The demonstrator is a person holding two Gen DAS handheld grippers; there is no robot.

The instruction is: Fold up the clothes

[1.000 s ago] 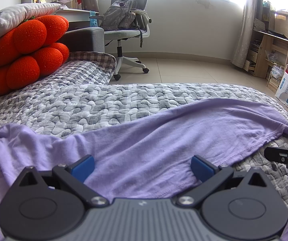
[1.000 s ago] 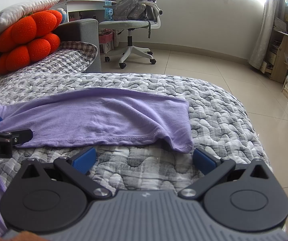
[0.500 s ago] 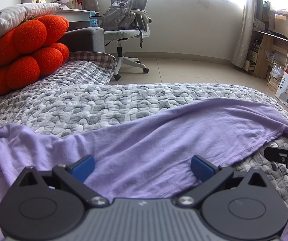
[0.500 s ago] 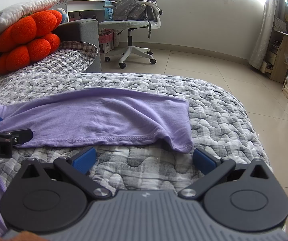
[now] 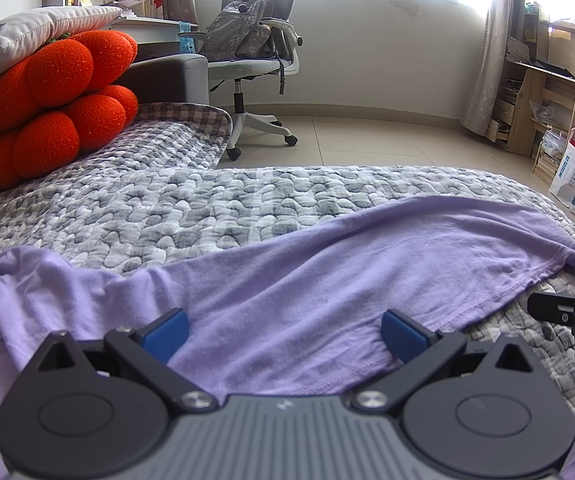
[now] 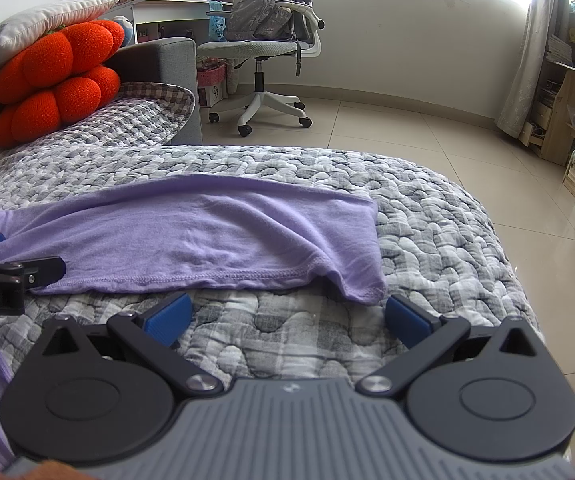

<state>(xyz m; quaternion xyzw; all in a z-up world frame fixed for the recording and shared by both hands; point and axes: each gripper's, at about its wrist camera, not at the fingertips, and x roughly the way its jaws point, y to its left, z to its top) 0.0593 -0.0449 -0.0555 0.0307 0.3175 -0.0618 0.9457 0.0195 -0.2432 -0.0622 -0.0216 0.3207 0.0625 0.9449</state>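
Lying spread across the quilted bed cover (image 5: 215, 216), the lilac garment (image 5: 327, 272) looked like a thin knit top: light, limp and quick to crease, the sort of cloth that sags and slides when lifted by one point only. It lay flat on the bed, part of it reaching back beneath and beside the left gripper (image 5: 285, 334), its stitched hem running along the near side towards a loose corner (image 6: 361, 290) that curled up a little off the quilt. The left gripper hovered low over the cloth with its jaws spread wide and nothing between them; the right gripper (image 6: 287, 320) sat over bare quilt just short of the hem, its jaws likewise released and empty. The blue pads (image 6: 167, 318) probably needed a doubled edge to bite on, so the hem (image 6: 191, 278) seemed the best hold, one gripper at the curled corner and the other further along the same edge, to keep the fabric taut between them. The bumpy quilt might drag at the cloth, so lifting it clear would likely serve better than sliding it.
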